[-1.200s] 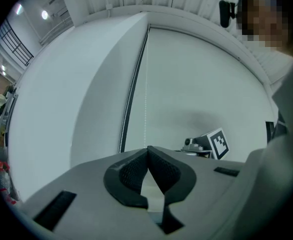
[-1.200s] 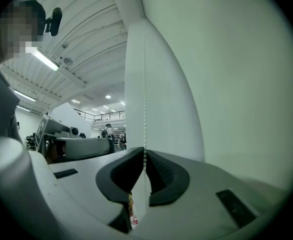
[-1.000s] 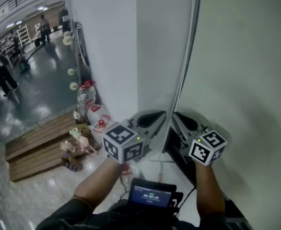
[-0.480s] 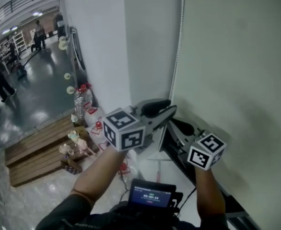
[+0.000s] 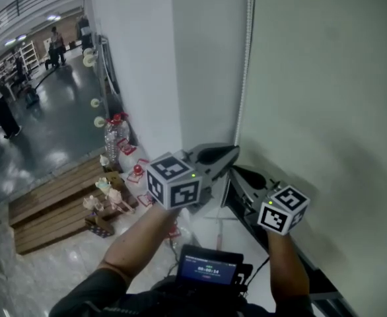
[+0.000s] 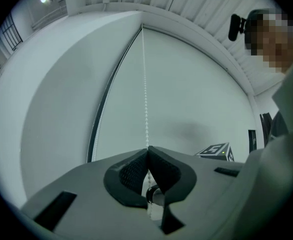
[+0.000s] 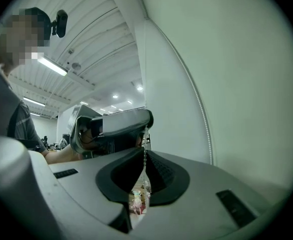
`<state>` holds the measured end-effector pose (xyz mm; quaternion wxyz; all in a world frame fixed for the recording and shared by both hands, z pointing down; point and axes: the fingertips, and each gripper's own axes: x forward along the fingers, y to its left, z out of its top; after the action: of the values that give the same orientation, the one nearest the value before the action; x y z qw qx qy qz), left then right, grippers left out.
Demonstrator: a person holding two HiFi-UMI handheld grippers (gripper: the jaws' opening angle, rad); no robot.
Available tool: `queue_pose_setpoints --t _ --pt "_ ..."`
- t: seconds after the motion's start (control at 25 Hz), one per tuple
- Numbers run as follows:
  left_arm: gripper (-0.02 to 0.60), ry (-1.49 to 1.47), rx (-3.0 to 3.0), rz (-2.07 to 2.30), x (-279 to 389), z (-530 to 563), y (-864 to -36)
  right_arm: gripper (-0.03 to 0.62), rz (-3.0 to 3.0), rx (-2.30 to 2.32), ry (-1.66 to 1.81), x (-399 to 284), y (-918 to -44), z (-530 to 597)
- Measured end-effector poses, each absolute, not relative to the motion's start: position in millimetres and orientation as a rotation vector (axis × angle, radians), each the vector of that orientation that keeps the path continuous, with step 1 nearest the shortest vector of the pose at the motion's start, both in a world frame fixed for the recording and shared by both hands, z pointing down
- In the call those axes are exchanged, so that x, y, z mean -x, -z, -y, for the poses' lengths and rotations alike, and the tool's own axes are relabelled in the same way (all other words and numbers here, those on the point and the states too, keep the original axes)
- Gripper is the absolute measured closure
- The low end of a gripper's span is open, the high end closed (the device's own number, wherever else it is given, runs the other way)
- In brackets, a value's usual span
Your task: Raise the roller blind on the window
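The pale roller blind [image 5: 325, 98] hangs down over the window at the right. Its bead chain [image 5: 244, 58] runs down along the blind's left edge. My left gripper [image 5: 233, 152] is shut on the chain, which passes up from between its pads [image 6: 145, 99]. Just below and to the right, my right gripper [image 5: 236, 173] is also shut on a strand of the chain [image 7: 145, 156]. From the right gripper view the left gripper [image 7: 116, 126] sits close above, and the second strand [image 7: 202, 115] hangs free along the blind.
A white pillar [image 5: 140, 65] stands left of the chain. A dark sill [image 5: 246, 211] runs under the blind. Below left are wooden pallets [image 5: 55, 203], water bottles [image 5: 114, 137] and small items. A lit screen [image 5: 207, 267] sits at my chest. People stand far off.
The left gripper opened, moved a little higher up the chain and shut on it again. The right gripper kept its grip and dropped slightly.
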<state>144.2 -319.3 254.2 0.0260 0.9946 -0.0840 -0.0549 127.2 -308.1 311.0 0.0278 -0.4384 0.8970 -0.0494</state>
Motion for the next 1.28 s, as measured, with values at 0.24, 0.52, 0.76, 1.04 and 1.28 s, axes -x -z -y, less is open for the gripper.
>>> queue_pose_setpoints --t 0.24,0.52,0.76,1.04,1.28 --pt "0.586 0.153 -3.131 0.299 -143 323 -260 0.58 -2.774 1.365 0.129 -126 -316 313" --pt "0.586 0.165 -3.137 0.324 -140 327 -260 0.58 -2.774 1.361 0.118 -125 -318 319" --pt "0.586 0.122 -3.13 0.349 -140 329 -279 0.58 -2.796 1.381 0.161 -124 -336 321" --pt "0.586 0.025 -3.097 0.37 -143 334 -312 0.58 -2.803 1.415 0.261 -125 -367 325" --pt "0.586 -0.075 -3.064 0.391 -143 340 -352 0.58 -2.831 1.427 0.373 -126 -405 328"
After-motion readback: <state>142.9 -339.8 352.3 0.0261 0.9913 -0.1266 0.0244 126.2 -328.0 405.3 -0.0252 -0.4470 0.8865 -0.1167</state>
